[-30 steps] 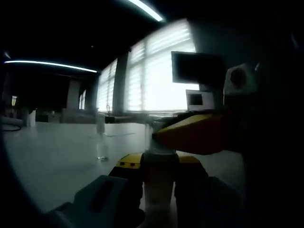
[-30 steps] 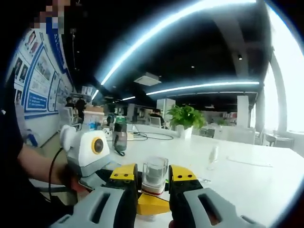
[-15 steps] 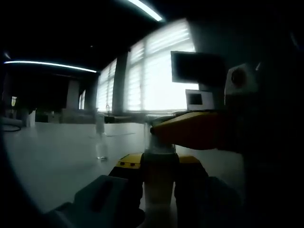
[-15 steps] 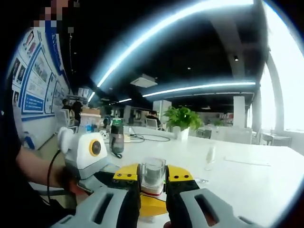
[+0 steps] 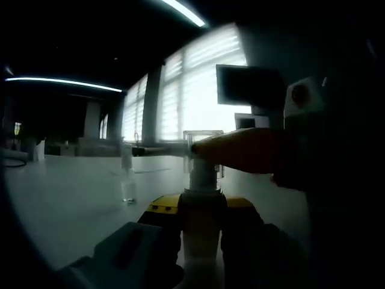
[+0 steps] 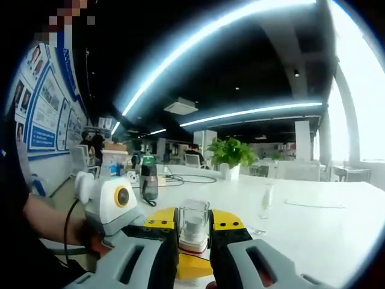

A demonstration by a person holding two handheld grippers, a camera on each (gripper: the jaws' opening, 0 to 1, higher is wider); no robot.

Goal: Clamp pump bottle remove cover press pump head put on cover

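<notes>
Our right gripper has lifted the cover, pinched in it, above the bottle our left gripper clamps; we pull straight up, bottle steady.

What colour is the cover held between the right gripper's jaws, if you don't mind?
Clear, see-through plastic cover, best seen in the right gripper view.
</notes>
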